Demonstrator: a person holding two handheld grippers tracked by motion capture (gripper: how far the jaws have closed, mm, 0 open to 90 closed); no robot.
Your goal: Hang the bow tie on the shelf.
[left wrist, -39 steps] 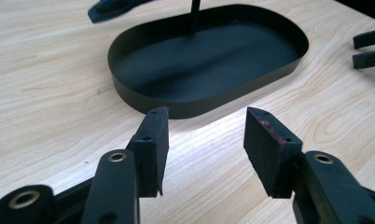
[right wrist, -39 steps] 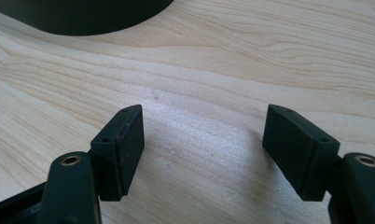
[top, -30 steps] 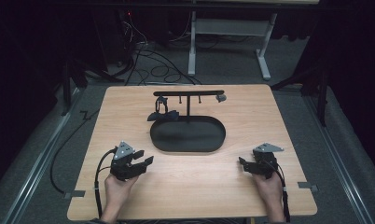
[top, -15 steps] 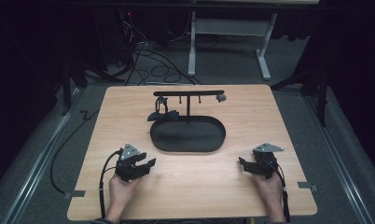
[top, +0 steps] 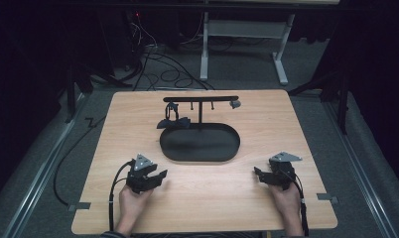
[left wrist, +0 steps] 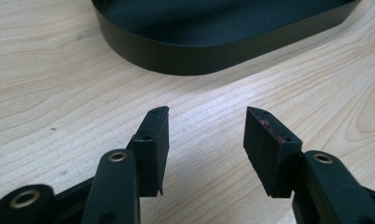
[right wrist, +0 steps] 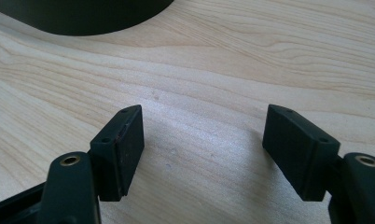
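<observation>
both claws sit low at the near edge of the tabletop (top: 138, 129), well apart from each other, one at each side of the black oval tray (top: 200, 143). the left claw (top: 157, 177) has its jaws spread with nothing but bare wood between them, and the left gripper view shows the tray's dark wall (left wrist: 195, 56) just ahead of the fingertips (left wrist: 155, 135). the right claw (top: 259, 174) is spread too, wider if anything, and empty, with a corner of the tray at the top of its own view.

behind the tray stands a small black rack (top: 201, 99) with a crossbar; a dark bundle (top: 171, 119) hangs from its left end and droops near the tray's far rim, and a small pale piece (top: 234, 103) sits at the right end (too small to tell what either is).

by my reading this is the start or a rest pose: nothing is gripped and no reach has landed. the next move likely calls for one claw to lift clear, cross over the tray toward the rack, and line its jaws up on a hanging item without knocking the post.
</observation>
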